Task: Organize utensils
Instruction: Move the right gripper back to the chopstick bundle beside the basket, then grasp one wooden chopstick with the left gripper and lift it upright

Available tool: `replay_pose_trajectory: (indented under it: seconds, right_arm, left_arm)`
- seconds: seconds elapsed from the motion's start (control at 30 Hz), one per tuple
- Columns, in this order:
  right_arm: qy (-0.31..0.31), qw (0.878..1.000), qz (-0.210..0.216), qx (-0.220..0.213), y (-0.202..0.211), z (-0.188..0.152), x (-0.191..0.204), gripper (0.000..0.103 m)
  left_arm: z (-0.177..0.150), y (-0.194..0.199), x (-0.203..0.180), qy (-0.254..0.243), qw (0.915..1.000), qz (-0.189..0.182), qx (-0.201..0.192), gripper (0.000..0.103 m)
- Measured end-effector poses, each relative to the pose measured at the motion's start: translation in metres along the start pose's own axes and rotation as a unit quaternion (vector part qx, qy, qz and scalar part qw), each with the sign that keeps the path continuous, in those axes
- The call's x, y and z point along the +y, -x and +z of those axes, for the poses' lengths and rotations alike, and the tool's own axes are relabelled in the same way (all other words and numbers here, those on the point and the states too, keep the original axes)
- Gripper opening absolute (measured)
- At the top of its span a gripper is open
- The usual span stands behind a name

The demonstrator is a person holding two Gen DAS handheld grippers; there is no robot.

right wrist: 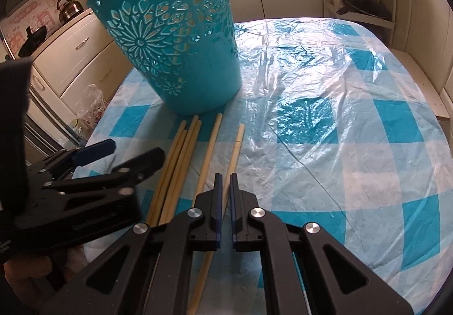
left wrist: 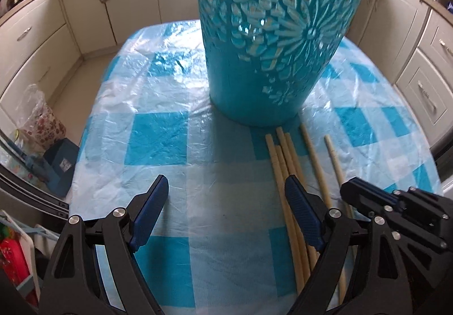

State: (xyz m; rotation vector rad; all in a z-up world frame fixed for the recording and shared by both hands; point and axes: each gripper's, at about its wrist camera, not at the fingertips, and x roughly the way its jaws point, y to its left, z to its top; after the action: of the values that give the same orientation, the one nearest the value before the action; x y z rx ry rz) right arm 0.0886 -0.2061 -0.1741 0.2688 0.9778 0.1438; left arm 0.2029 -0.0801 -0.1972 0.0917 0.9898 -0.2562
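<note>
A teal plastic basket (left wrist: 254, 74) (right wrist: 175, 60) with cut-out flower patterns stands upright on the checked tablecloth (right wrist: 325, 122). Several pale wooden chopsticks (left wrist: 283, 156) (right wrist: 181, 159) lie side by side in front of it, their tips near its base. My right gripper (right wrist: 225, 182) is shut on the rightmost chopstick (right wrist: 236, 145) (left wrist: 335, 162), which still lies low over the cloth. My left gripper (left wrist: 226, 184) is open with only cloth between its fingers; its right finger (left wrist: 300, 201) hovers over the chopstick bundle. The two grippers sit close together, the left gripper (right wrist: 113, 156) left of the right gripper (left wrist: 356, 190).
A crinkled clear plastic sheet (right wrist: 297, 60) covers the table. Cream cabinets (left wrist: 42, 40) surround it. A kettle (right wrist: 69, 8) sits on the counter, a shelf rack with pans (right wrist: 365, 9) stands at the back right, and a plastic bag (left wrist: 39, 114) lies on the floor left.
</note>
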Motion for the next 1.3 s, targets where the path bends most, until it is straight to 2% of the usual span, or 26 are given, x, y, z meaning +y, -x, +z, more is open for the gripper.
replay_pose_trajectory:
  seconds: [0.2, 0.3, 0.4, 0.43, 0.47, 0.53, 0.63, 0.73, 0.77, 0.83, 0.93, 1.07, 1.17, 1.3]
  right_arm:
    - [0.012, 1.000, -0.008, 0.004, -0.001, 0.004, -0.001, 0.007]
    - [0.012, 1.000, -0.008, 0.007, -0.002, 0.007, -0.003, 0.008]
    - [0.039, 0.999, -0.020, 0.015, -0.005, 0.009, 0.005, 0.008]
    - [0.048, 0.998, -0.023, 0.024, -0.006, 0.011, 0.007, 0.008]
    - [0.054, 0.998, -0.023, 0.030, -0.007, 0.014, 0.008, 0.008]
    - [0.063, 0.997, -0.021, 0.044, -0.006, 0.014, 0.008, 0.008]
    - [0.065, 0.996, -0.012, 0.054, 0.001, 0.009, 0.000, 0.008]
    - [0.055, 0.997, 0.010, 0.055, 0.006, 0.002, -0.011, 0.008]
    - [0.049, 0.997, 0.017, 0.054, 0.007, 0.000, -0.014, 0.008]
    - [0.039, 0.998, 0.025, 0.050, 0.007, 0.000, -0.017, 0.008]
    - [0.033, 0.998, 0.030, 0.044, 0.007, -0.002, -0.022, 0.008]
    - [0.023, 0.998, 0.044, 0.037, 0.009, -0.004, -0.028, 0.008]
    - [0.022, 0.998, 0.049, 0.032, 0.010, -0.003, -0.030, 0.008]
    - [0.030, 0.998, 0.048, 0.029, 0.010, -0.004, -0.027, 0.008]
  left_arm:
    - [0.003, -0.006, -0.006, -0.020, 0.9996, 0.018, 0.005, 0.080]
    - [0.005, -0.006, -0.007, -0.023, 0.9996, 0.016, 0.003, 0.074]
    - [0.009, -0.004, -0.014, -0.042, 0.9991, 0.000, -0.003, 0.043]
    - [0.010, -0.004, -0.017, -0.050, 0.9987, -0.008, -0.001, 0.021]
    - [0.011, -0.004, -0.020, -0.060, 0.9980, -0.020, 0.003, 0.008]
    - [0.012, -0.002, -0.024, -0.073, 0.9965, -0.036, 0.014, 0.005]
    - [0.012, 0.018, -0.010, -0.033, 0.9944, -0.097, 0.027, 0.005]
    - [0.019, 0.076, 0.007, 0.003, 0.9886, -0.148, -0.026, 0.005]
    - [0.027, 0.104, 0.013, 0.014, 0.9839, -0.165, -0.067, 0.005]
    - [0.045, 0.143, 0.021, 0.024, 0.9744, -0.174, -0.140, 0.005]
    - [0.073, 0.187, 0.025, 0.036, 0.9524, -0.154, -0.260, 0.005]
    - [0.114, 0.214, 0.016, 0.064, 0.9167, -0.117, -0.377, 0.005]
    - [0.138, 0.207, 0.007, 0.073, 0.9027, -0.072, -0.418, 0.005]
    - [0.163, 0.176, 0.003, 0.098, 0.8979, -0.029, -0.428, 0.005]
